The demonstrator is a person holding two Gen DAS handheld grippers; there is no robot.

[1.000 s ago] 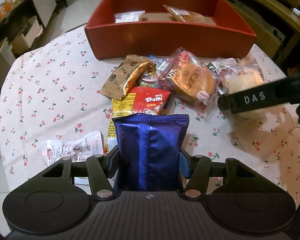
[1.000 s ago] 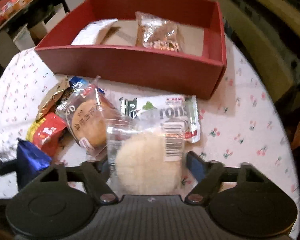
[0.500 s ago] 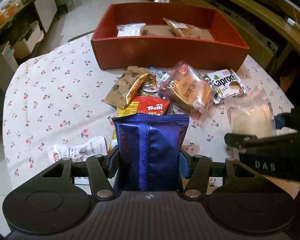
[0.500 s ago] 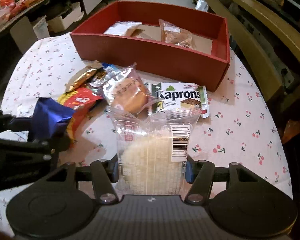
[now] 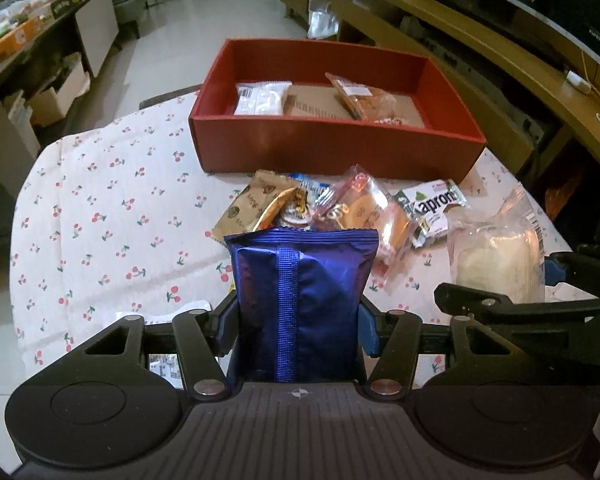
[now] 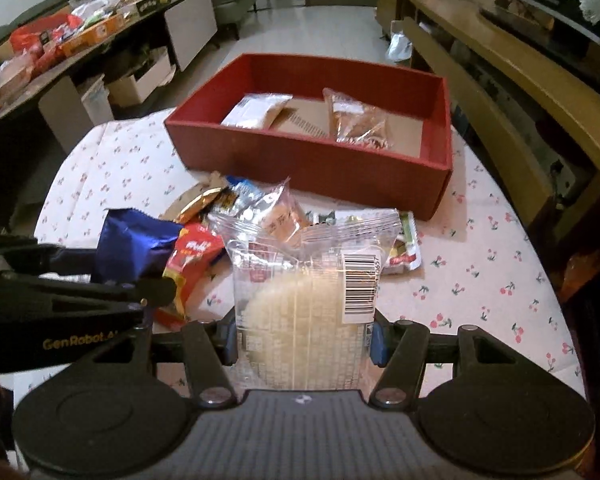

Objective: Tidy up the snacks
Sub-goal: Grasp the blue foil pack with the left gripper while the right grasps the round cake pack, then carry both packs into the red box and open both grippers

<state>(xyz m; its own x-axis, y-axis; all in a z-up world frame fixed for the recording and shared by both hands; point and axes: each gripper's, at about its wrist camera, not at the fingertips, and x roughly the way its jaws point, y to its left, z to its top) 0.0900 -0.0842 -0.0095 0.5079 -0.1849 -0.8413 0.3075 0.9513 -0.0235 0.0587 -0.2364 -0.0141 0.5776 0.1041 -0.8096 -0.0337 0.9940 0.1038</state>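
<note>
Your left gripper (image 5: 298,330) squeezes a blue snack bag (image 5: 300,300). Your right gripper (image 6: 302,338) squeezes a clear bag with a pale cake (image 6: 304,312). More snacks (image 5: 340,212) lie on the table. Farther off, the red box (image 5: 332,148) holds a white packet (image 5: 262,98) and a brown snack (image 5: 366,100).

1. Your left gripper (image 5: 298,322) sits at the bottom centre of its wrist view, jaws drawn in against both sides of a blue foil snack packet (image 5: 300,300), which stands upright between the fingers.
2. Your right gripper (image 6: 303,338) fills the bottom centre of its own view, fingers pressed on either side of a clear-wrapped pale cake (image 6: 306,320), also upright.
3. In the right wrist view, your left gripper reaches in from the left edge; in the left wrist view, your right one enters from the right edge, beside it.
</note>
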